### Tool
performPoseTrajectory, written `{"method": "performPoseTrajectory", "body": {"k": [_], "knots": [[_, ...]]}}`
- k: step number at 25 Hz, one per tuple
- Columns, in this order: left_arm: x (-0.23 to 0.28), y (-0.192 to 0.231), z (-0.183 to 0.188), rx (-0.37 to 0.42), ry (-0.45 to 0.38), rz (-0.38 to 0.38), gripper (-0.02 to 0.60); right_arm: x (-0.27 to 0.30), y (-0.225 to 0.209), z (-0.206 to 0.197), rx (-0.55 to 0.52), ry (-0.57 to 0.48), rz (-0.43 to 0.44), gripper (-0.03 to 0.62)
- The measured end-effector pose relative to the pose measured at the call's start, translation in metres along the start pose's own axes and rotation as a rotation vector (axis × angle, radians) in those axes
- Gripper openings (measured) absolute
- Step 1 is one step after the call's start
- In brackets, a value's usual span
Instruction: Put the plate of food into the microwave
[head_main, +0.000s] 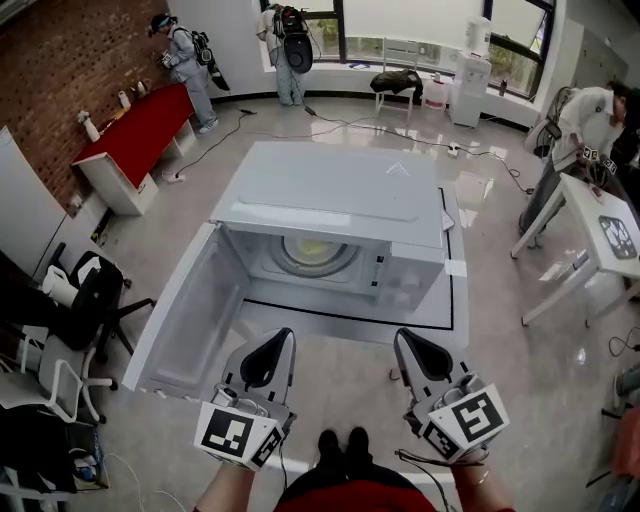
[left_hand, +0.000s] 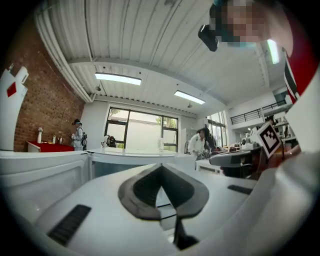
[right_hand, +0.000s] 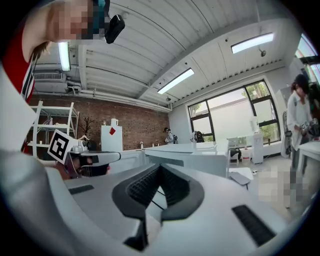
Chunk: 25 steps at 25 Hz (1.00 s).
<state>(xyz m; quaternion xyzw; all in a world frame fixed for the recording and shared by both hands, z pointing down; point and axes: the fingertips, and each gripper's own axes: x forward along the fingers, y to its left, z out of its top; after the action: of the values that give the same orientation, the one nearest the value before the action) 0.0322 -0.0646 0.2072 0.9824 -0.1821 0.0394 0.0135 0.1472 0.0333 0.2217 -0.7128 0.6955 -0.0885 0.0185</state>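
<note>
At 10 o'clock, a red-topped counter (head_main: 140, 125) lines the brick wall. The microwave door (head_main: 190, 310) stands swung wide toward 9 o'clock. At 6 o'clock the left gripper (head_main: 281, 340) (left_hand: 160, 168) hovers over the white table (head_main: 340, 335), its jaws clenched on nothing. Dead ahead at 12 o'clock sits the white microwave (head_main: 330, 195). The plate of food (head_main: 315, 252), round with something yellowish on it, rests inside the cavity, well apart from both tools. Just right of centre, the right gripper (head_main: 404, 342) (right_hand: 159, 168) is likewise pinched closed and empty. At 2 o'clock a person (head_main: 585, 110) bends over another white table.
</note>
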Motion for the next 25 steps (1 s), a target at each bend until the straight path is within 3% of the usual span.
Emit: {"method": "performPoseTrajectory", "body": {"k": [7,12,25], "knots": [[-0.023,-0.027,-0.007,-0.025,0.015,-0.045,0.008,-0.034,0.005,-0.018,0.030,0.000,-0.057,0.012],[-0.034,-0.041,-0.014,0.016,0.030,-0.051,0.008,-0.046,0.011,-0.019,0.049,-0.027,-0.032,0.012],[-0.043,-0.040,-0.017,-0.040,0.026,-0.030,0.008,-0.051,0.018,-0.018,0.015,-0.030,-0.025,0.011]]}}
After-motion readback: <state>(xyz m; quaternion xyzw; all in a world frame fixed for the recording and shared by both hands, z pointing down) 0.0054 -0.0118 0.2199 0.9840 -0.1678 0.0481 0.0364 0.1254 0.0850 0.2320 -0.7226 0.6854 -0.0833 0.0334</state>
